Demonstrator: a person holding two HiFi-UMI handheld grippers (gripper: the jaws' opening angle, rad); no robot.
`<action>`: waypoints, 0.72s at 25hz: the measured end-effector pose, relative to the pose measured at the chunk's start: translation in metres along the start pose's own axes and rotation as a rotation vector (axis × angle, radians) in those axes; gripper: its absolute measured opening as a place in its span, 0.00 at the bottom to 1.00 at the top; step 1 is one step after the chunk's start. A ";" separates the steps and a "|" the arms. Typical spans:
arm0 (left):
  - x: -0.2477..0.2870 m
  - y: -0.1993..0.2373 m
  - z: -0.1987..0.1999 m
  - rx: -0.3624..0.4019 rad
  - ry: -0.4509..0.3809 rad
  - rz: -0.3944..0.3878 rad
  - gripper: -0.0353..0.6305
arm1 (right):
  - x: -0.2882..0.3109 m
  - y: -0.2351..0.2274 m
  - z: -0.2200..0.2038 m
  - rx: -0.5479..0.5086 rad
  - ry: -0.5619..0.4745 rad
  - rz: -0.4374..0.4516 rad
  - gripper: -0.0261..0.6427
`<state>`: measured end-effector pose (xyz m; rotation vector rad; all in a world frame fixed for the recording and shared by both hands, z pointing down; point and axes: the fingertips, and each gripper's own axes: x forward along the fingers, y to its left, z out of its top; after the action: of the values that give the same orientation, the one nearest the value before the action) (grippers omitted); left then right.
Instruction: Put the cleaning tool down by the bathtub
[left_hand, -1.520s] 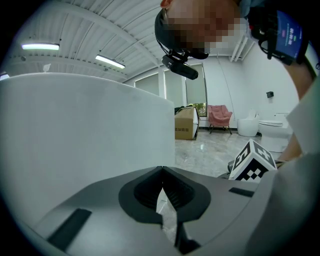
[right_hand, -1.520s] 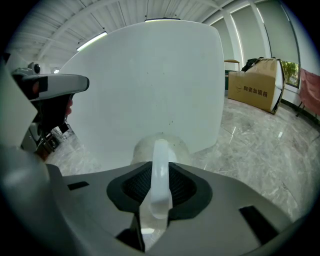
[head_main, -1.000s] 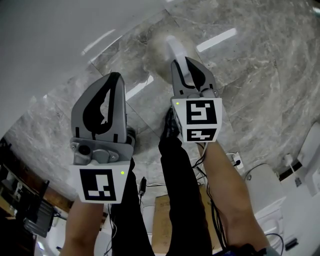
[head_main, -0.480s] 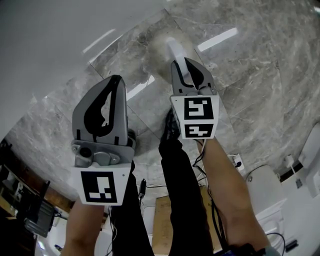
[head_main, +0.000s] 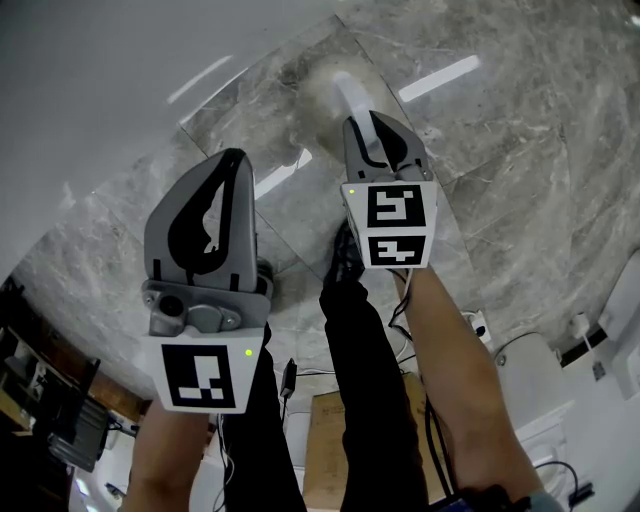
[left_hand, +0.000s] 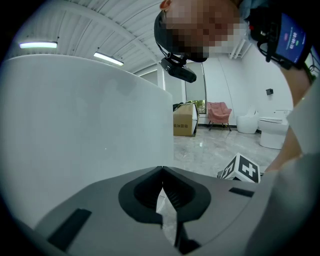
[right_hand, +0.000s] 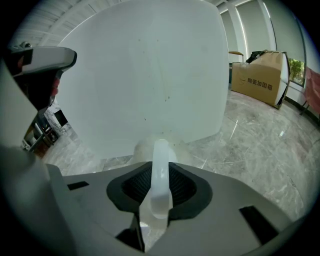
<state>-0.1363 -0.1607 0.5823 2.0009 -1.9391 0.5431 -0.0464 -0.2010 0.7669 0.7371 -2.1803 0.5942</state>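
Head view: tool between jaws (right).

Cleaning tool just beside bathtub

two claws, one cleaning tool, one bathtub

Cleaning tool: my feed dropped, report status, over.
Right gripper shut on cleaning tool handle. Tool head low at bathtub base, not released. Left gripper shut, held aside. Nothing in the way.
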 end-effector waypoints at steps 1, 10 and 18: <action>0.000 0.000 0.000 0.002 0.000 0.000 0.08 | 0.000 0.000 0.000 -0.001 0.000 -0.001 0.19; -0.001 -0.006 0.002 0.007 0.000 -0.002 0.08 | 0.000 -0.004 -0.005 -0.003 0.006 -0.006 0.19; -0.002 -0.008 0.000 0.015 0.008 -0.006 0.08 | 0.004 -0.006 -0.009 -0.005 0.006 -0.015 0.20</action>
<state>-0.1282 -0.1587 0.5823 2.0102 -1.9294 0.5654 -0.0402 -0.2013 0.7767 0.7472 -2.1682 0.5829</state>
